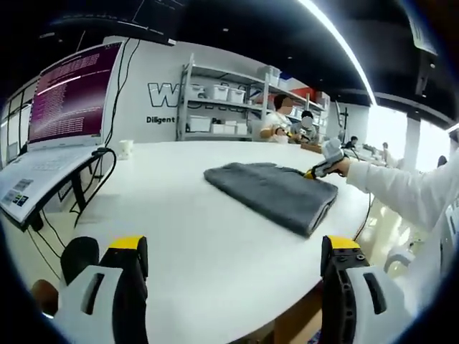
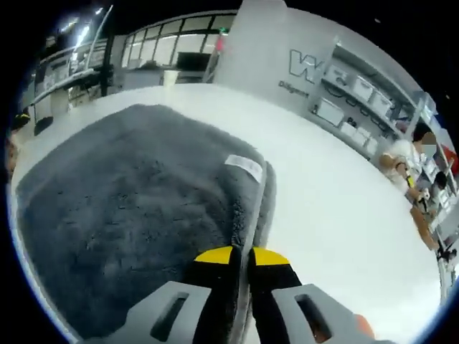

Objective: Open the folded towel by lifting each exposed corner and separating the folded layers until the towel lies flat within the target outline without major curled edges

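Left gripper view is looking across a broad white table (image 1: pixel 179 215), smooth and matte with a rounded edge, and the folded towel (image 1: pixel 276 192) is lying on it toward the far right, well apart from this view's own jaws. The towel is a dark grey, plush slab, roughly rectangular, its layers showing as a thick soft edge at the near right end. A tilted monitor (image 1: pixel 70 93) with pale text lines on a purple screen is standing at the left, a flat keyboard tray (image 1: pixel 32 179) sloping beneath it, with black cables hanging down. Metal shelving (image 1: pixel 229 100) with white bins is lining the far wall. A small white paper cup (image 1: pixel 125 148) is sitting on the far left of the table. The left gripper (image 1: pixel 233 247) is hovering over bare tabletop, its yellow-tipped black jaws standing wide apart and holding nothing. A white sleeve (image 1: pixel 401 188) is reaching in from the right, carrying the right gripper (image 1: pixel 313 173) to the towel's far right edge.

In the right gripper view the towel's fuzzy, deep pile is spreading across the left, with a small white fabric label (image 2: pixel 244 167) sewn near its folded edge. The right gripper (image 2: pixel 242 256) is pinching that stacked edge, its yellow-tipped jaws pressed close together on the towel layers
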`<state>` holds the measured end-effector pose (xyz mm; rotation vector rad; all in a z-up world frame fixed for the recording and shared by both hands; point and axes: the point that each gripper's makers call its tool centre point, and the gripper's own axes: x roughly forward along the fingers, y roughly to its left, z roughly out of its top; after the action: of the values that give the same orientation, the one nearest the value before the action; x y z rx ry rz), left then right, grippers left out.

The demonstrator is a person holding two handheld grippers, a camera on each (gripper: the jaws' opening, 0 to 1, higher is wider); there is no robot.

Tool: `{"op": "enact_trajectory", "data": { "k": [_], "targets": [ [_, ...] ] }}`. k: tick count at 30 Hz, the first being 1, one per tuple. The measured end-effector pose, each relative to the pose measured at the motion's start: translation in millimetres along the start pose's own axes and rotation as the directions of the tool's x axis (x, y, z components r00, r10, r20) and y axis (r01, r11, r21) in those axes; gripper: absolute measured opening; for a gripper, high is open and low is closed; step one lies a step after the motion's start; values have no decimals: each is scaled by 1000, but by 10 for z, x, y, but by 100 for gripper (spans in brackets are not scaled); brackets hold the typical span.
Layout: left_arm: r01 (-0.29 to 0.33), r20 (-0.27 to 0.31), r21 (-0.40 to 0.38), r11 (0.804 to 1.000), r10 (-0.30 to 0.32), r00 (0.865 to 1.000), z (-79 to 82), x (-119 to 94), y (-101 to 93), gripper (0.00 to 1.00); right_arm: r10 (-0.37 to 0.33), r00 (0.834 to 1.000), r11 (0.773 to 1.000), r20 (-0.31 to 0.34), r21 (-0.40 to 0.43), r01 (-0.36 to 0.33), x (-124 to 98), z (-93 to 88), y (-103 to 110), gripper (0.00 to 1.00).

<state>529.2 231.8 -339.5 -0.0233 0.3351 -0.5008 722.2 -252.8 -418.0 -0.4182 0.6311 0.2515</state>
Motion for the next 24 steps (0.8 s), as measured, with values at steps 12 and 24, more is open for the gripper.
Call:
{"op": "enact_trajectory", "data": {
  "k": [12,24],
  "targets": [
    [-21,-20,-4,1000,21,1000,0,53,-29,100,-145,989,950,15,282,135,-130,-544,-1186,13],
    [-15,-44,36,999,16,999,93,176,-261,100,-157,945,977,288,186,106,-1016,16,-1084,45]
  ]
}}
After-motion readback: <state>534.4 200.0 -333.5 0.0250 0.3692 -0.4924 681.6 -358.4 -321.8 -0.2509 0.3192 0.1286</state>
